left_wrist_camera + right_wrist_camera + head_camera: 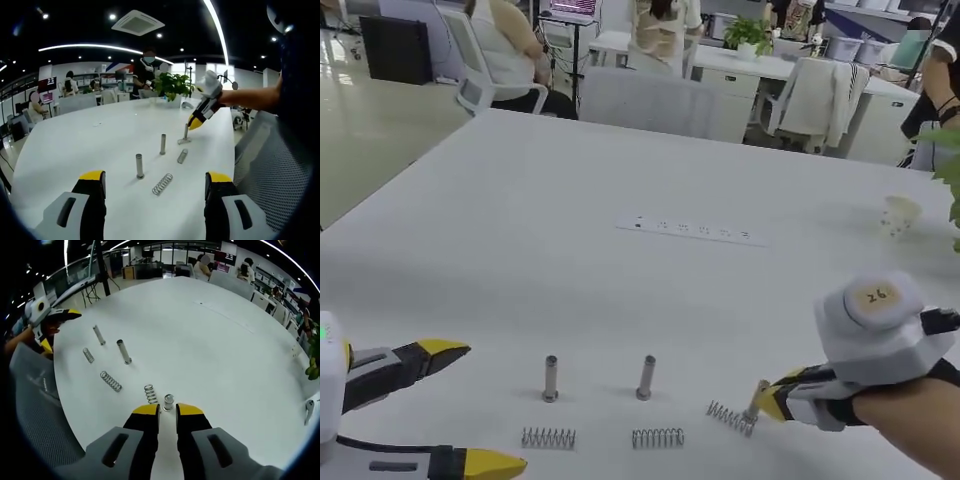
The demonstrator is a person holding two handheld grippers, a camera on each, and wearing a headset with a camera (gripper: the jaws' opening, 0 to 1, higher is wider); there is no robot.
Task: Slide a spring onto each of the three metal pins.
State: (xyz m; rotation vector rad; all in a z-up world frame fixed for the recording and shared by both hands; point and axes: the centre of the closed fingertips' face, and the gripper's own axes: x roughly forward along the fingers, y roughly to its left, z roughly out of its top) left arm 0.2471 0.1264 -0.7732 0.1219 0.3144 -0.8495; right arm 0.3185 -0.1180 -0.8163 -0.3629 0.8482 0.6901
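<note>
Plainly, no spring is yet seated: the left spring (548, 437), the middle spring (658, 437) and the right spring (730, 417) are seen lying flat on the white bench (620, 160). Each lies just in front of its pin, and the left pin (550, 378) and the middle pin (646, 377) stand upright and bare. The tongs of the right gripper (168, 410) are drawn close together about the top of the right pin (760, 392), and one end of the right spring lies just beside its foot. Whether that pin is truly pinched cannot be told. The tongs of the left gripper (155, 173) are spread wide with nothing between them, low over the bench near the left pin. The springs are judged to be light, thin-wire coils, easily rolled, easily crushed or kinked by a hard squeeze, and apt to be flicked away if caught off centre. A gentle hold across the coils near one end is advised, so that the other end is left free to be passed over a pin top. The pins are judged stiff but light and easily toppled, so each is best steadied low on its shaft.
</note>
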